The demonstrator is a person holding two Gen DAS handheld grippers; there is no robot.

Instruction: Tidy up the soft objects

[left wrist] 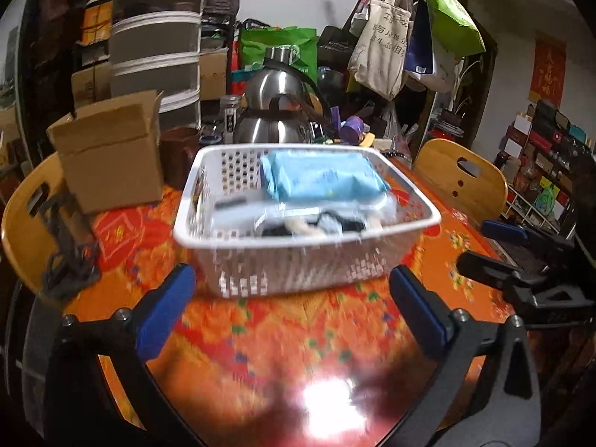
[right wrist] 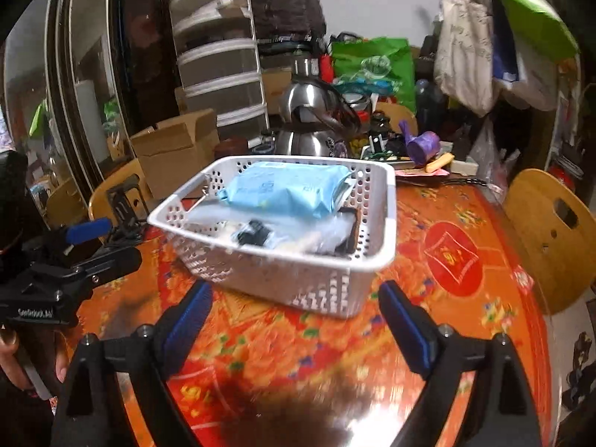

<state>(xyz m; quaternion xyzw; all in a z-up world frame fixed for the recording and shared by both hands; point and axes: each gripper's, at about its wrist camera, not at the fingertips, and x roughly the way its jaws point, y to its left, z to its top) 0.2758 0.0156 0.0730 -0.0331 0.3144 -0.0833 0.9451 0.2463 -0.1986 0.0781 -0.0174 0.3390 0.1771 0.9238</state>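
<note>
Blue-padded and black-framed, the left gripper (left wrist: pixel 292 305) and the right gripper (right wrist: pixel 294 320) both hang with fingers spread wide apart, holding nothing, over the glossy orange-red patterned tabletop (left wrist: pixel 283 339). Just ahead of both sits one white perforated plastic basket (left wrist: pixel 376 238). Inside it lies one light-blue soft plastic pack (left wrist: pixel 324 177) on top of blurred clear-wrapped items. Beyond the basket stand one steel kettle (left wrist: pixel 275 111) and one brown cardboard box (left wrist: pixel 111 156); two wooden chairs flank the table.

We are seeing motion blur smearing basket (left wrist: pixel 298 260) contents; dark items under blue pack (left wrist: pixel 324 178) unidentifiable. Tote bag (left wrist: pixel 383 44) print too small for reading. Chair (right wrist: pixel 551 238) at 3 o'clock being cropped by edge.
</note>
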